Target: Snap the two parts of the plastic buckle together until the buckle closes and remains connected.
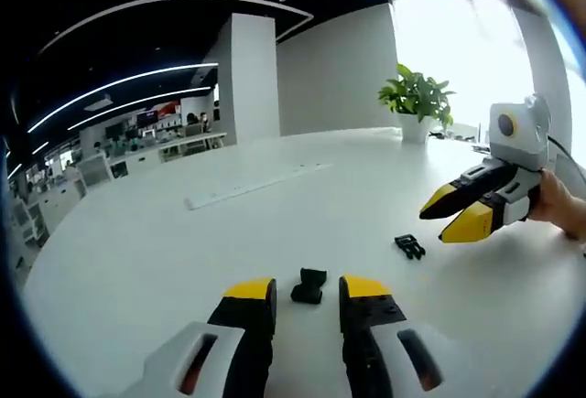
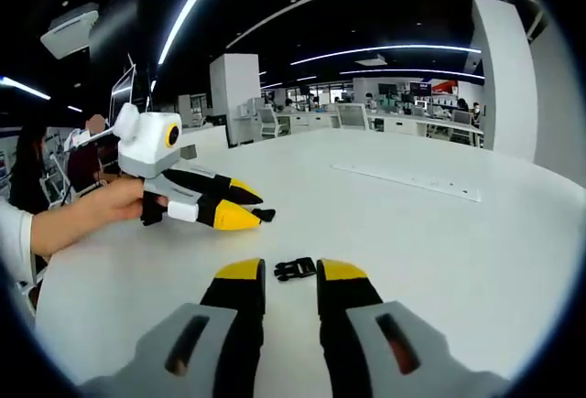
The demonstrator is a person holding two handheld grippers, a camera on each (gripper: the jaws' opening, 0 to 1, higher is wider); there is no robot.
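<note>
Buckle halves apart on desk (image 1: 137,252): socket (image 1: 309,285) before left tool (image 1: 307,293), prong (image 2: 295,269) before right tool (image 2: 291,274). Both tools wide, empty. Grasping, snapping left.

A broad white tabletop (image 1: 137,242) is carrying two separate black plastic buckle halves (image 1: 309,285) (image 1: 409,246), a long white strip (image 1: 252,185), and a potted green plant (image 1: 417,103).

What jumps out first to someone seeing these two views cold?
Two small black buckle halves lie apart on the wide white table: one buckle half just ahead of the open left gripper, the other buckle half just ahead of the open right gripper. Behind, a potted plant stands at the table's far edge by the bright window.
</note>
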